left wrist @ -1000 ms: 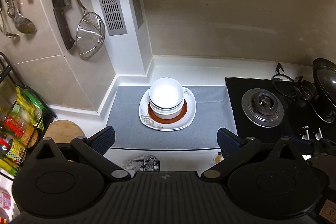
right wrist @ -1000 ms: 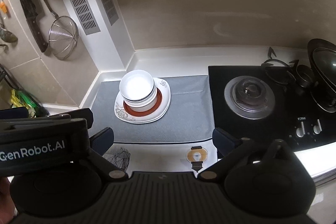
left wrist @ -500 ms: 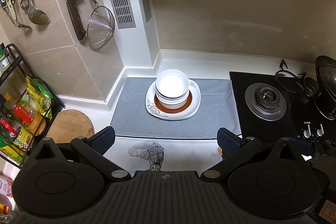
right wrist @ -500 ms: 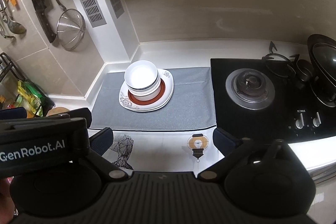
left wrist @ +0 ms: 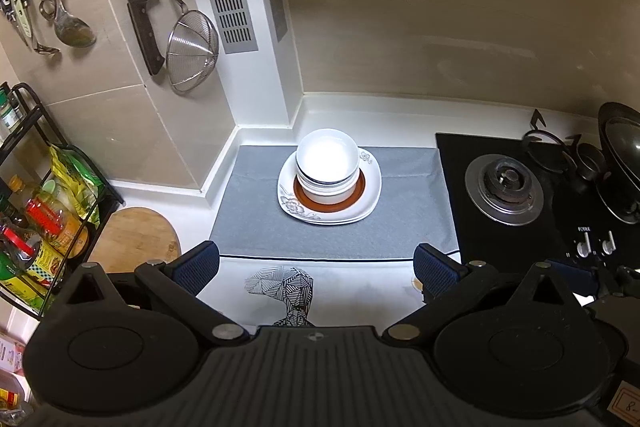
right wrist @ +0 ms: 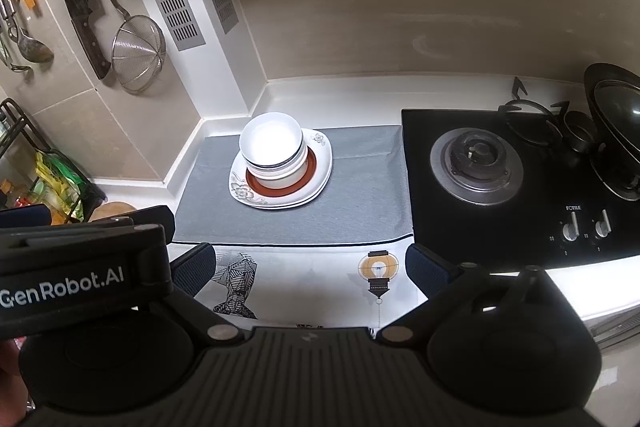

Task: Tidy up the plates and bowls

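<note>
A stack of white bowls [left wrist: 327,167] [right wrist: 274,153] sits on a brown-rimmed plate [left wrist: 360,191] [right wrist: 310,173], which rests on white flower-patterned plates [left wrist: 370,187] [right wrist: 322,163]. The pile stands on a grey mat [left wrist: 248,219] [right wrist: 360,203]. My left gripper [left wrist: 316,267] is open and empty, held well above the counter's front edge. My right gripper [right wrist: 310,263] is also open and empty, beside it. The left gripper's body [right wrist: 80,267] shows at the left of the right wrist view.
A black gas hob [left wrist: 504,187] [right wrist: 476,163] with a wok [left wrist: 620,163] [right wrist: 616,123] is on the right. A knife [left wrist: 140,7], strainer [left wrist: 192,55] and ladles [left wrist: 68,23] hang on the left wall. A condiment rack [left wrist: 36,211] and a round wooden board [left wrist: 136,239] stand at the left.
Both grippers have pulled back and up from the stacked dishes, so the pile looks smaller and more of the wall and patterned cloth shows. The dishes have not moved.
</note>
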`<control>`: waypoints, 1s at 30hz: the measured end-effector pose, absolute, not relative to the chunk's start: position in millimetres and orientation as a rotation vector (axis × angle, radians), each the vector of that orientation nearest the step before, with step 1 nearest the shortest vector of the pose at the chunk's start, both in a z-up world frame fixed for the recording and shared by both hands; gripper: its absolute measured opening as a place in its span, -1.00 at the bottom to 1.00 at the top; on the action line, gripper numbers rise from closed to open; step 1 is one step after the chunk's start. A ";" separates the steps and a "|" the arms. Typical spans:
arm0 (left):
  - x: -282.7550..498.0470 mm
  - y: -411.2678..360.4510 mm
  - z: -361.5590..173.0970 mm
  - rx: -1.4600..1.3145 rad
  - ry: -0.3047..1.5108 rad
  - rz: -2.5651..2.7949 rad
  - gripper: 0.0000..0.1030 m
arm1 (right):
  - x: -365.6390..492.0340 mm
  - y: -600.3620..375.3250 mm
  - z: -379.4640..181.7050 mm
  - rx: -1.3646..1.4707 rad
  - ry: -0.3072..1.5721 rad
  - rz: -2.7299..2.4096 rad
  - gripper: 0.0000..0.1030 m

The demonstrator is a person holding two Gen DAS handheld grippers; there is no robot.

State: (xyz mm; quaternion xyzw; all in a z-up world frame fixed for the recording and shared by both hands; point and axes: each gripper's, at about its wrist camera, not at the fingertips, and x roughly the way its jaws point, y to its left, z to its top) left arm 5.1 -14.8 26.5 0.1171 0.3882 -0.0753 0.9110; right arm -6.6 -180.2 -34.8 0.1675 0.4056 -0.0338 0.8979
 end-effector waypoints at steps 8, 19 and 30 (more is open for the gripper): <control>2.2 -18.7 24.8 0.242 0.805 -0.161 0.99 | -10.4 -185.3 -35.5 0.351 0.845 -0.076 0.97; 6.5 -13.9 22.5 0.232 0.828 -0.183 1.00 | -8.8 -184.3 -38.7 0.360 0.855 -0.073 0.97; 14.4 -6.5 16.9 0.240 0.828 -0.185 1.00 | -1.6 -174.9 -44.3 0.354 0.865 -0.080 0.97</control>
